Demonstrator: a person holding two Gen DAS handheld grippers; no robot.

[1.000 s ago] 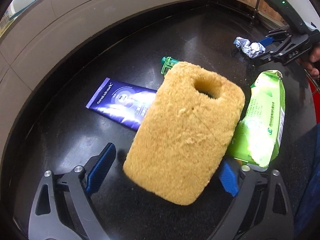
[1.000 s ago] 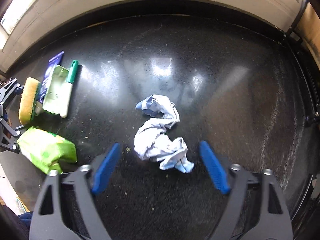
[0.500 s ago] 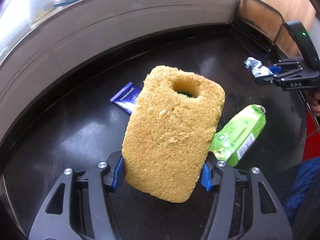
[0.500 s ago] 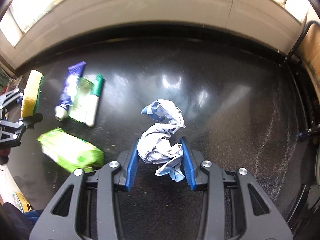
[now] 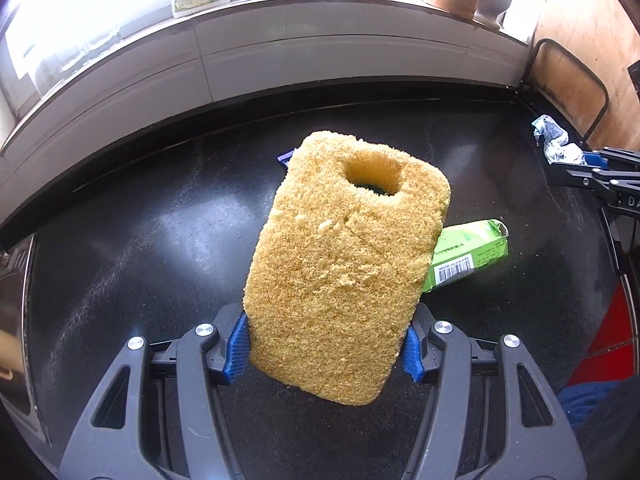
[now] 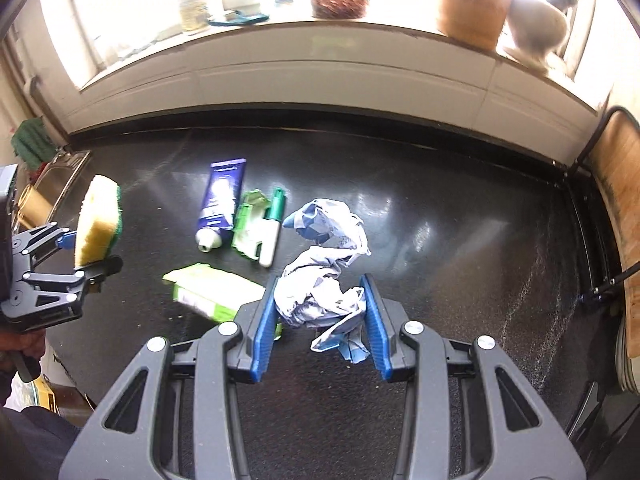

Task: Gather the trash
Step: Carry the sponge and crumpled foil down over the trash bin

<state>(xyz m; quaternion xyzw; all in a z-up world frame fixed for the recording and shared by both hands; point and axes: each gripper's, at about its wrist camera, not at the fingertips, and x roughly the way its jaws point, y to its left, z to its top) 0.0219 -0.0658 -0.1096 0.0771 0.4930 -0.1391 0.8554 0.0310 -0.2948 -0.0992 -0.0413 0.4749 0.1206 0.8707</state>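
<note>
My left gripper (image 5: 324, 350) is shut on a yellow sponge (image 5: 340, 264) with a hole near its top and holds it above the black counter (image 5: 140, 240); the sponge also shows in the right wrist view (image 6: 98, 226). My right gripper (image 6: 322, 316) is shut on a crumpled blue-white paper wad (image 6: 324, 276), lifted off the counter; the wad also shows in the left wrist view (image 5: 554, 144). A green wrapper (image 6: 212, 292) lies on the counter, also in the left wrist view (image 5: 468, 252).
A blue tube (image 6: 220, 204) and a green-white package with a green-capped pen (image 6: 262, 228) lie mid-counter. A steel sink (image 6: 60, 176) sits far left. A wire rack with a wooden board (image 6: 612, 184) stands at the right. Jars line the windowsill (image 6: 340, 0).
Both grippers closed, left on the sponge and right on the paper wad, then both rose away from the counter with their loads.
</note>
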